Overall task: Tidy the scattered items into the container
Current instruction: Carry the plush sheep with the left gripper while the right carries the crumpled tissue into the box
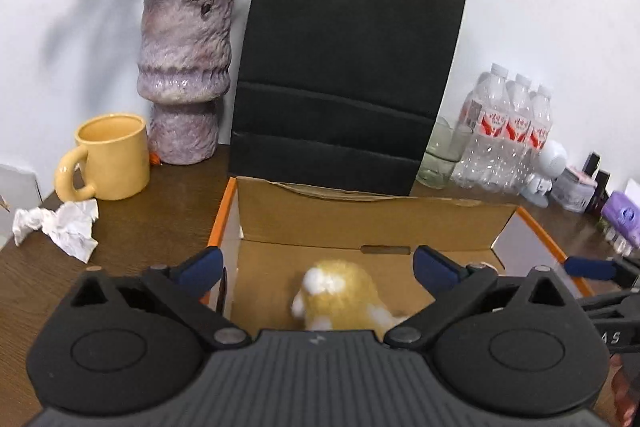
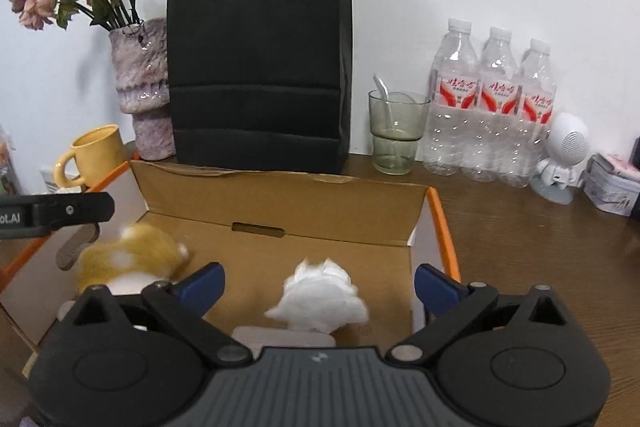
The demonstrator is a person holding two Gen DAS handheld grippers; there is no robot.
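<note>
Inside the cardboard box (image 2: pixel 280 247) near the desk's front edge: a yellow plush toy (image 2: pixel 128 259) toward the left wall, a white tissue wad (image 2: pixel 320 299) toward the right, both loose on the floor. Directly above them, left gripper (image 1: pixel 316 267) and right gripper (image 2: pixel 318 281), each spread wide and holding nothing. Left outside on the desk (image 1: pixel 160 219), toward its left edge beside the yellow mug (image 1: pixel 108 159): a crumpled paper (image 1: pixel 60 227), ahead-left of the left gripper, likely nearer that hand.
</note>
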